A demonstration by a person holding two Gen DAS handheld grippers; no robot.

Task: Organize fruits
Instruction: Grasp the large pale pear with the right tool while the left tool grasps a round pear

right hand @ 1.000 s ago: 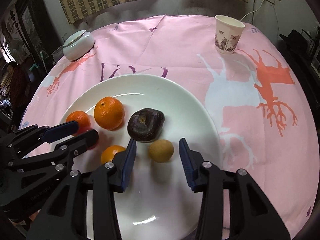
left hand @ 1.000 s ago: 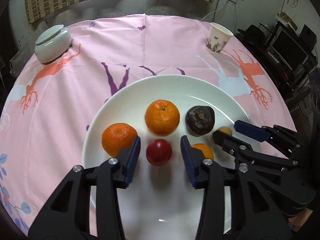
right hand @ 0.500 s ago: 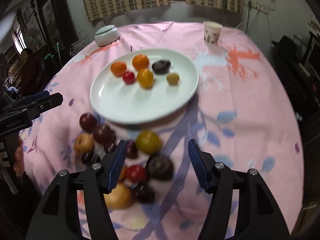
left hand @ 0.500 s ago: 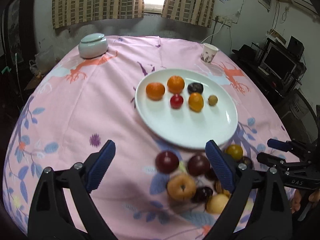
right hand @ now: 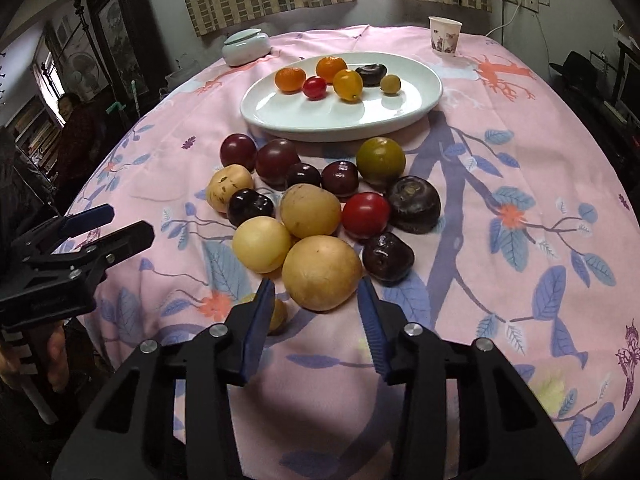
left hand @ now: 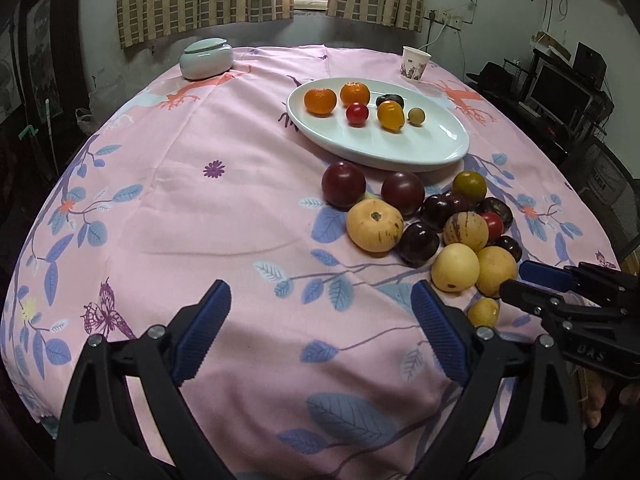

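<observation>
Well, both grippers hang over the near edge of the table with nothing in them: the left gripper is spread wide over bare cloth, and the right gripper, whose jaws have just been closing, stands narrow and empty right behind the big yellow fruit, its pads not touching the skin. Six fruits already sit at the far side of the plate, while the loose heap lies on the cloth between the plate and the near edge. The worry, I'd say, is that heap being so tight: jaws this narrow look too close together to straddle the big yellow fruit, so pushing in could shove it into its neighbours and send round fruit rolling. The small yellow one just beside the left jaw lies nearest the edge and seems likeliest to be nudged off. Also, the two grippers are near each other and could clash.
</observation>
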